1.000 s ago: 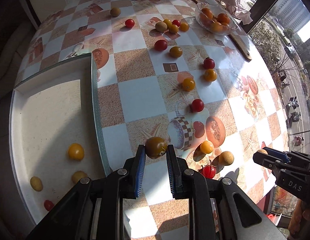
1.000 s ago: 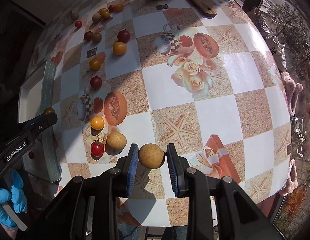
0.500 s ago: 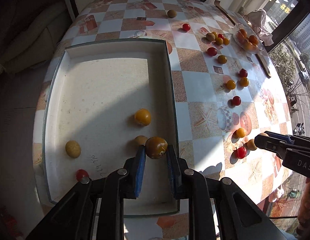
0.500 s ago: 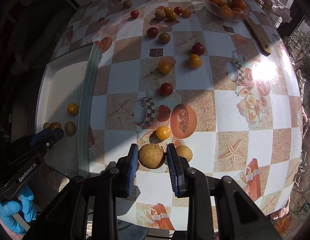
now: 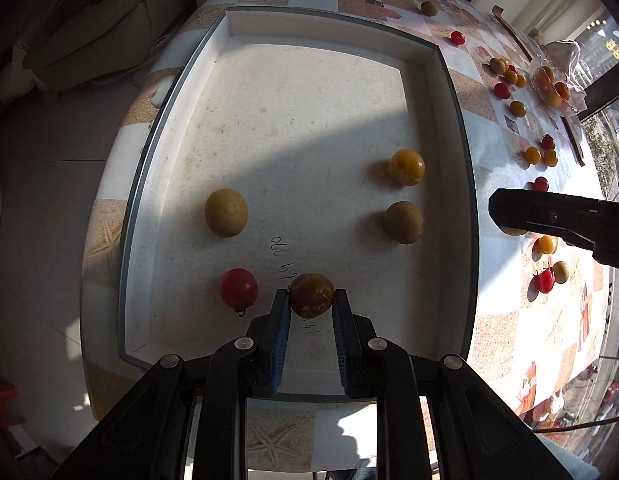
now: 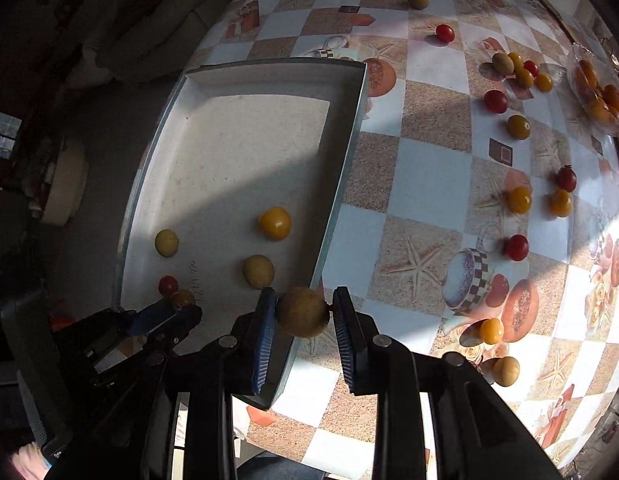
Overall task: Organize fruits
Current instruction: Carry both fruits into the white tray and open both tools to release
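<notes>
My left gripper [image 5: 310,300] is shut on a dark brownish tomato [image 5: 311,295] low over the near end of the white tray [image 5: 457,92]. In the tray lie a red tomato [image 5: 239,289], a tan fruit [image 5: 226,212], another tan fruit [image 5: 403,222] and a yellow tomato [image 5: 406,167]. My right gripper [image 6: 304,312] is shut on a tan round fruit [image 6: 302,312] over the tray's right rim [image 6: 341,184]. The left gripper also shows in the right wrist view [image 6: 177,312], and the right gripper shows at the right of the left wrist view [image 5: 509,212].
Several red, yellow and tan fruits lie scattered on the chequered table [image 6: 425,168] right of the tray, such as a red tomato [image 6: 516,247] and a yellow one [image 6: 491,330]. A glass bowl of orange fruit [image 6: 597,96] stands far right. The table edge is near.
Both grippers have swung left with their fruits. The left one has come down over the tray's near end; the right one has reached the tray's right rim.
</notes>
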`<state>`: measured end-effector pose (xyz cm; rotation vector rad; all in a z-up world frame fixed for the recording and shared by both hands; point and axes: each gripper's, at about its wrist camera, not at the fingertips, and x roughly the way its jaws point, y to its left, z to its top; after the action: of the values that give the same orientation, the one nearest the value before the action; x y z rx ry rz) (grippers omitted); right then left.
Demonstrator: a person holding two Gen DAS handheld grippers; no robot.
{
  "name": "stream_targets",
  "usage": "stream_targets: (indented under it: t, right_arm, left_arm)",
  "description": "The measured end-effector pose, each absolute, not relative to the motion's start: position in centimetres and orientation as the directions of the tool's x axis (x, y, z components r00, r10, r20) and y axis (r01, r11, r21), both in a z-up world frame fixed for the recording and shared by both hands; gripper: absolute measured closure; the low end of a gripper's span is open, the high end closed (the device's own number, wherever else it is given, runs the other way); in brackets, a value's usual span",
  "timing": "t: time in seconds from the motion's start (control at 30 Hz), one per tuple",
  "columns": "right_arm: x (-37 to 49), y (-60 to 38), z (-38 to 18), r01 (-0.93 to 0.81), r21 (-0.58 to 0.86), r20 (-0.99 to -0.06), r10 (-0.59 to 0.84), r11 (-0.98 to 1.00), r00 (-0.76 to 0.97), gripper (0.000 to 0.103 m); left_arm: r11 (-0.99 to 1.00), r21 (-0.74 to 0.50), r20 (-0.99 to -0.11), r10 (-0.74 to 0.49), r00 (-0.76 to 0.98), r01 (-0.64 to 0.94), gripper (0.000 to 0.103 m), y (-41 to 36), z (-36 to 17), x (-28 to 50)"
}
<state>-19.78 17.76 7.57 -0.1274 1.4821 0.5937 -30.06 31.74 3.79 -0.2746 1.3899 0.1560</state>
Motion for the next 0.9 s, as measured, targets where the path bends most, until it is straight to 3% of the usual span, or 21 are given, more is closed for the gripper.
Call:
stream_targets:
  t: [0.63,0.77,0.83,0.9]
  right_arm:
    - [-14.5,26.3,2.1,-0.538,0.153,-0.98,0.196,0.829,0.023,0.071]
    - [-14.2,27.0,1.4,-0.546,0.14,-0.983,0.184,0.826,0.026,0.07]
    - [-14.1,27.4,1.2,-0.551,0.143,-0.983,0.184,0.822,0.019,0.064]
    - [-14.3,27.5,1.3,-0.557,0.157,-0.981,0.193,0.816,0.006,0.049]
  left_arm:
    - [0.975,-0.029,-0.979,0.016,0.203,-0.22,0.08,30.0,2.5,-30.2]
    - [0.981,-0.006,-0.979,0.034,0.199,-0.194,0.076,29.2,2.4,-29.9]
    - [0.983,0.006,-0.979,0.043,0.197,-0.184,0.076,28.9,2.3,-30.0]
    - [0.984,0.013,-0.979,0.048,0.196,-0.178,0.076,28.6,2.3,-30.0]
